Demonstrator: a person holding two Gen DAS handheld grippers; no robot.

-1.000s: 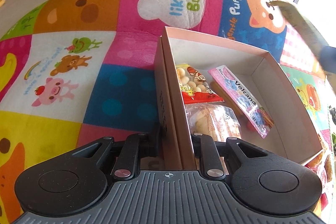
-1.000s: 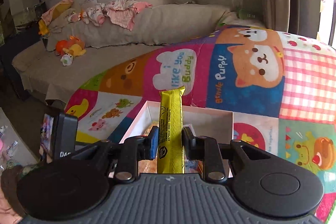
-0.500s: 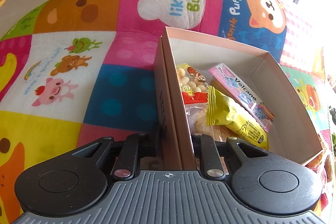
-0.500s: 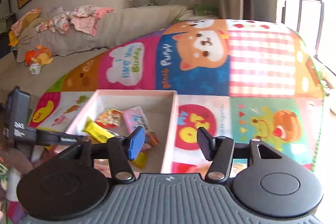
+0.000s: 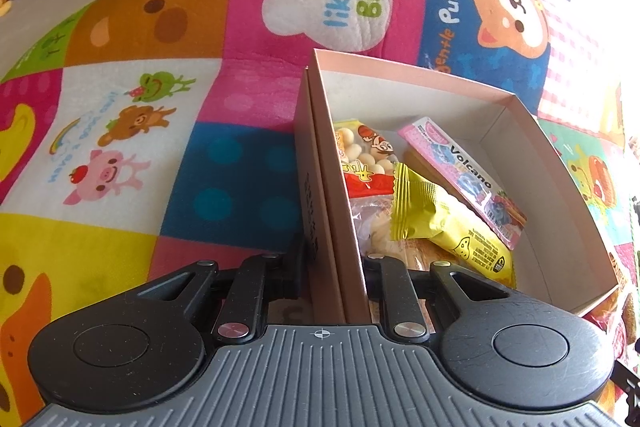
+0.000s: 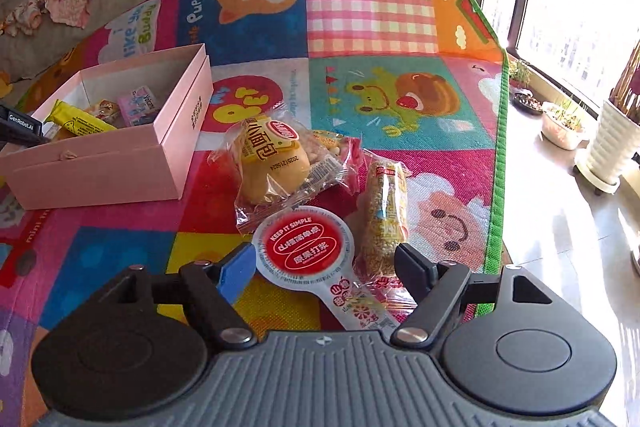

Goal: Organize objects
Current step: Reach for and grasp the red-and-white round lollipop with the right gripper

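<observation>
Bright room, window and potted plants past mat [image 6: 372, 3] edge. Pink box [image 6: 120, 155] near mat's left side, yellow bar [image 5: 448, 227] inside. Left gripper [image 5: 334, 263] clamped on box wall. Right gripper [image 6: 324, 267] jaws opening, empty, over snacks: round pouch [image 6: 308, 247] between them, bread [image 6: 272, 163] beyond. Advice: centre pouch, close gently, lift clear of neighbours.

A ribbed grey plastic body is showing at the bottom of each wrist view, flanked by two round black discs. Black link arms with silver screws are running forward to the fingers. The right gripper [image 6: 324, 259] is wearing one blue pad [image 6: 236, 269]; the left gripper [image 5: 334, 259] is showing black fingers [image 5: 394, 287].
</observation>
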